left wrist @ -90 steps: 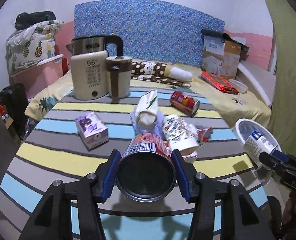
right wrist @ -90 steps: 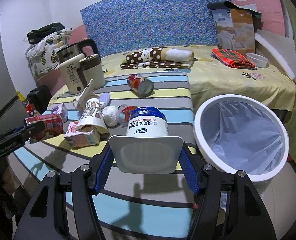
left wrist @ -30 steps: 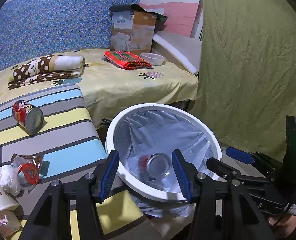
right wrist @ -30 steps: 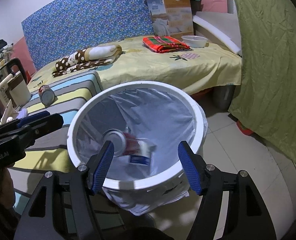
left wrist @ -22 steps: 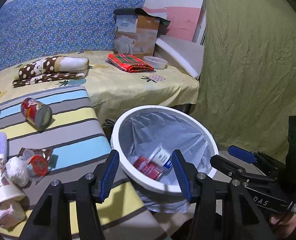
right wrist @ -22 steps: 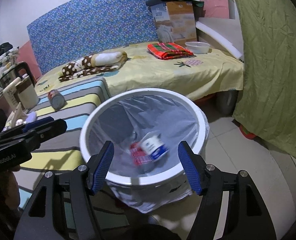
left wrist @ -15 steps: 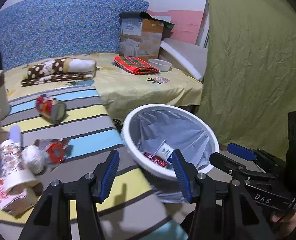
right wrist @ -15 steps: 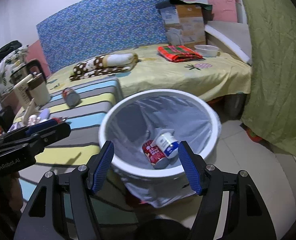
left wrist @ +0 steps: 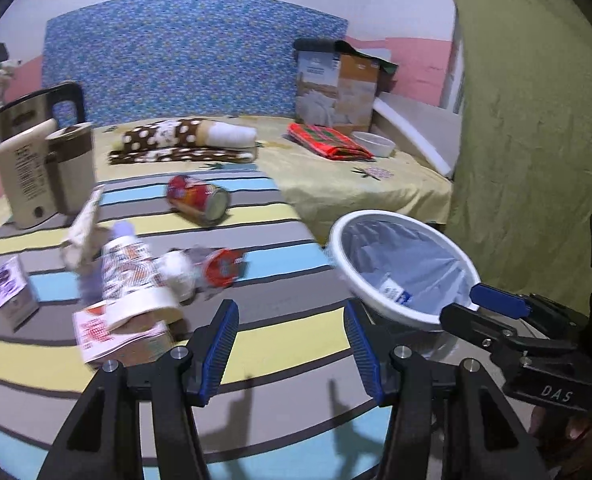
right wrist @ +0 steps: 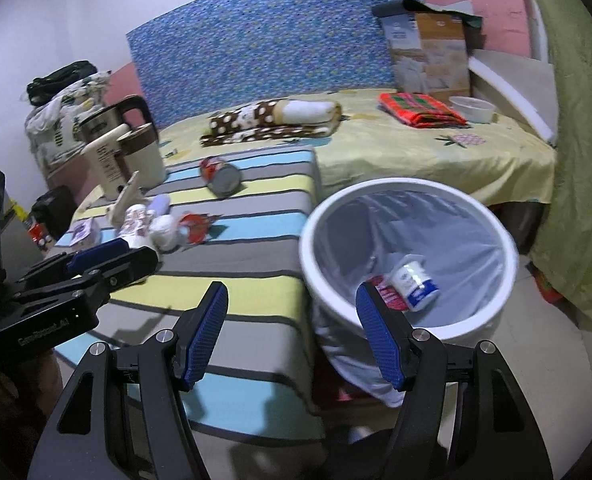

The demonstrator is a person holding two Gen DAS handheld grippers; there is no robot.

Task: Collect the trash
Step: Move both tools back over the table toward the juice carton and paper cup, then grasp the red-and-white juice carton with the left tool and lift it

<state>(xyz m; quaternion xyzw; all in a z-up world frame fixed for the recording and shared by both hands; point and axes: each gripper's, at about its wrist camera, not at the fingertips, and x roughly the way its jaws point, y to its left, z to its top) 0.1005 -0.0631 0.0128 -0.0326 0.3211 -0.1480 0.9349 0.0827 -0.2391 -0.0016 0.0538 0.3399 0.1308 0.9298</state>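
A white bin (right wrist: 495,232) lined with a grey bag stands right of the striped table (right wrist: 256,236); it also shows in the left wrist view (left wrist: 337,236). A white yogurt cup (right wrist: 411,280) and a red can (right wrist: 385,294) lie inside. On the table lie a red can (left wrist: 198,199), a patterned paper cup (left wrist: 130,276), a red-white carton (left wrist: 120,340), a crumpled tissue (left wrist: 180,268), a red lid (left wrist: 220,266), a purple box (left wrist: 12,288). My left gripper (left wrist: 290,350) is open and empty above the table's front. My right gripper (right wrist: 292,338) is open and empty, at the bin's left rim.
A kettle (left wrist: 32,160) and a brown-topped mug (left wrist: 74,164) stand at the table's back left. Behind is a bed (left wrist: 355,176) with a folded dotted blanket (left wrist: 184,144), a cardboard box (left wrist: 335,88) and a bowl (left wrist: 375,144). A green curtain (left wrist: 527,120) hangs right.
Both grippers let go of the can and the yogurt cup, which dropped into the bin. Both have since swung left, back toward the table, jaws open.
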